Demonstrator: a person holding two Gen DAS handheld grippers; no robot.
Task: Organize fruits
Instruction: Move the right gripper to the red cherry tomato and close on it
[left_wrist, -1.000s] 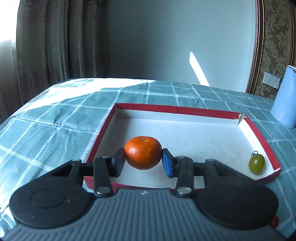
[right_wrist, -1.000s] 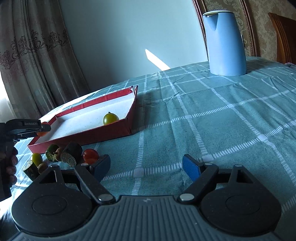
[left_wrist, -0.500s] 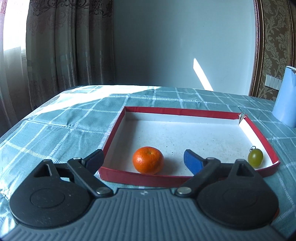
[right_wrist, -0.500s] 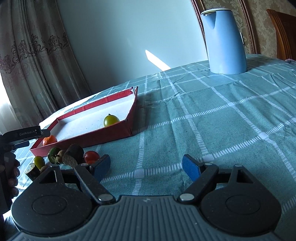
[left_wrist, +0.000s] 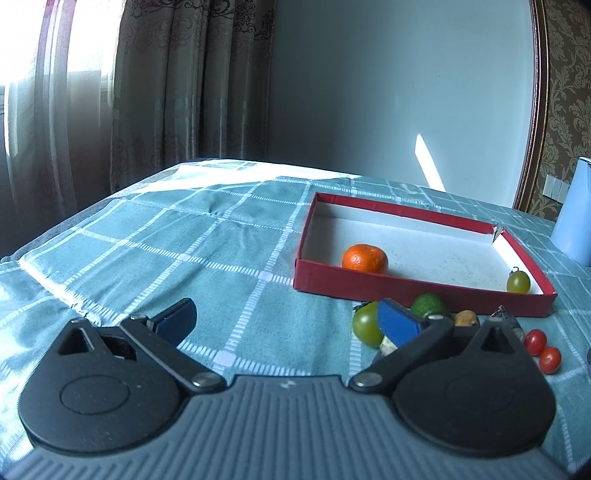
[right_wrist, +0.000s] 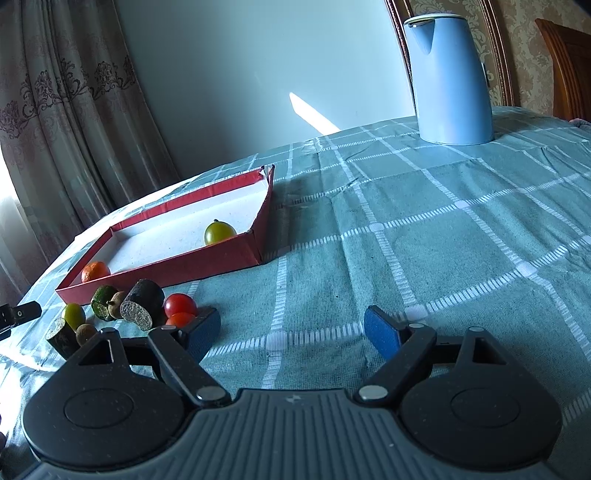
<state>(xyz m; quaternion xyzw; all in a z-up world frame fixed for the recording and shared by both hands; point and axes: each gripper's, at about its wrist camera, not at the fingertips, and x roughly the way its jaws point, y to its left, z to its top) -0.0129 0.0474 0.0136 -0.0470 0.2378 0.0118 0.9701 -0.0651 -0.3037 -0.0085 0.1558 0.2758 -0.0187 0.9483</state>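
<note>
A red tray (left_wrist: 413, 286) with a white floor holds an orange mandarin (left_wrist: 365, 258) and a green grape (left_wrist: 518, 282); the tray (right_wrist: 173, 271), mandarin (right_wrist: 95, 271) and grape (right_wrist: 219, 232) also show in the right wrist view. In front of the tray lie loose fruits: a green tomato (left_wrist: 366, 325), an avocado (left_wrist: 427, 305), two red cherry tomatoes (left_wrist: 542, 350) (right_wrist: 180, 305) and a dark cut piece (right_wrist: 143, 303). My left gripper (left_wrist: 286, 321) is open and empty, left of the pile. My right gripper (right_wrist: 291, 330) is open and empty, right of the pile.
A blue kettle (right_wrist: 448, 79) stands at the back right of the table; it also shows at the right edge of the left wrist view (left_wrist: 576, 218). A teal checked cloth (right_wrist: 424, 229) covers the table. Curtains (left_wrist: 147, 92) hang behind the table's left edge.
My left gripper let go of the mandarin in the tray, opened wide and drew back and to the left. My right gripper has barely moved.
</note>
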